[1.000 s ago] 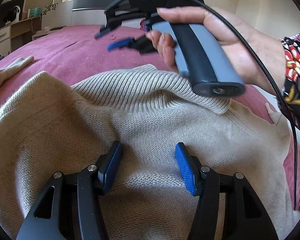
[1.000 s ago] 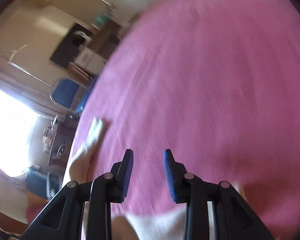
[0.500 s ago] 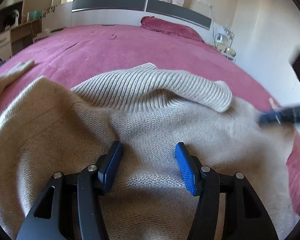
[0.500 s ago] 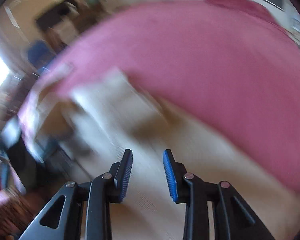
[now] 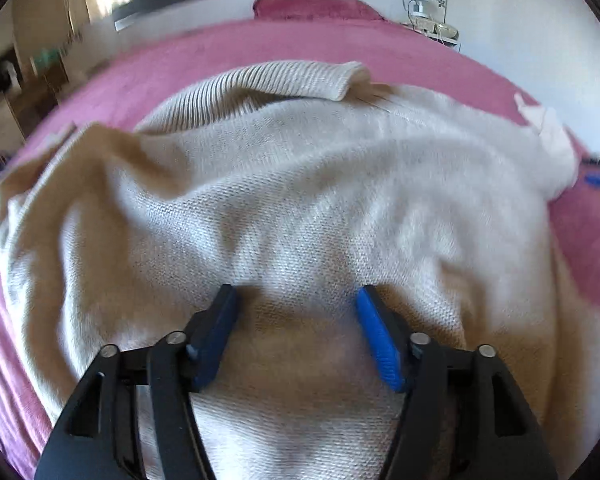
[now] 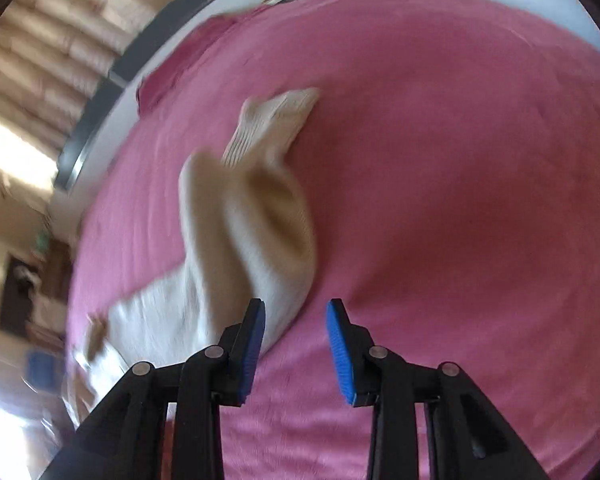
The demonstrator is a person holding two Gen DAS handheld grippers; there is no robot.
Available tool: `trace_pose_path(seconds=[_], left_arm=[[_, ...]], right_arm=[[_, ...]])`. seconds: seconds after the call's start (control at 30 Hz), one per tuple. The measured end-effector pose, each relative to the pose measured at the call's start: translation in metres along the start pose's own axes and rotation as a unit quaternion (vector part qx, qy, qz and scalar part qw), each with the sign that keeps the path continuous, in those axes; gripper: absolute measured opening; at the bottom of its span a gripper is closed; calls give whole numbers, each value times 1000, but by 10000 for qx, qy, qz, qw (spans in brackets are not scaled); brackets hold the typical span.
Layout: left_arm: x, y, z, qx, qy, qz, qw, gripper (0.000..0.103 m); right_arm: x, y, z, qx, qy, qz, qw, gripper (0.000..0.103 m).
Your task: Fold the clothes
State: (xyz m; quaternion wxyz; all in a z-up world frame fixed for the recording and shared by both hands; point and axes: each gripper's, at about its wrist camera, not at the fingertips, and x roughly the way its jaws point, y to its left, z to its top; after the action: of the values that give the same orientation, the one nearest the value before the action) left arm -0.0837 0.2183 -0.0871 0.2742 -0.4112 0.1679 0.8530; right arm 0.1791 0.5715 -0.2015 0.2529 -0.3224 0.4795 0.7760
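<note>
A cream knitted sweater (image 5: 300,184) is lying rumpled across a pink bed (image 5: 340,40), ribbed collar toward the headboard. The left gripper (image 5: 296,332) is hovering over the sweater's body, jaws standing wide apart and gripping nothing. The right gripper (image 6: 296,344) is sitting beside a sleeve (image 6: 260,200) that is trailing off to one side, jaws also parted and empty. Both views are blurring. The likely risks: the right jaws closing on bedcover rather than sleeve, or the left pinching only one knit layer, dragging the sweater crooked.
</note>
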Motion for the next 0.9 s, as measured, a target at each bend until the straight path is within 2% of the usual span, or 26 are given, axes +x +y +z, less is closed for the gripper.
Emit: trace_pose_path(seconds=[0.1, 0.23, 0.33, 0.47, 0.57, 0.63, 0.7, 0.77, 0.8, 0.9], left_arm=[[2, -5, -7, 34, -131, 187, 9997, 71], [4, 0, -8, -87, -114, 14, 9999, 72], [5, -1, -10, -82, -162, 25, 9998, 73], [8, 0, -11, -127, -167, -16, 9998, 75], [10, 3, -11, -211, -166, -154, 9995, 77], [11, 3, -11, -224, -176, -189, 9994, 78], [11, 2, -11, -225, -181, -205, 9994, 79], [11, 2, -11, -230, -183, -216, 9993, 79], [11, 2, -11, -233, -184, -221, 9993, 79], [9, 3, -13, -227, -184, -228, 9993, 79]], right_arm=[[8, -1, 19, -31, 4, -37, 10000, 32], [36, 19, 51, -265, -109, -171, 9994, 32], [52, 18, 82, 35, -229, 144, 9996, 32], [83, 20, 105, 214, 138, 296, 9992, 32], [90, 17, 117, 439, -158, 518, 9976, 32], [98, 17, 122, 487, -151, 452, 9977, 32], [99, 19, 121, 376, -231, 394, 9982, 23], [98, 20, 123, 212, -188, 270, 9992, 7], [97, 20, 124, 211, -186, 260, 9993, 6], [78, 11, 128, 616, -479, 695, 9945, 4]])
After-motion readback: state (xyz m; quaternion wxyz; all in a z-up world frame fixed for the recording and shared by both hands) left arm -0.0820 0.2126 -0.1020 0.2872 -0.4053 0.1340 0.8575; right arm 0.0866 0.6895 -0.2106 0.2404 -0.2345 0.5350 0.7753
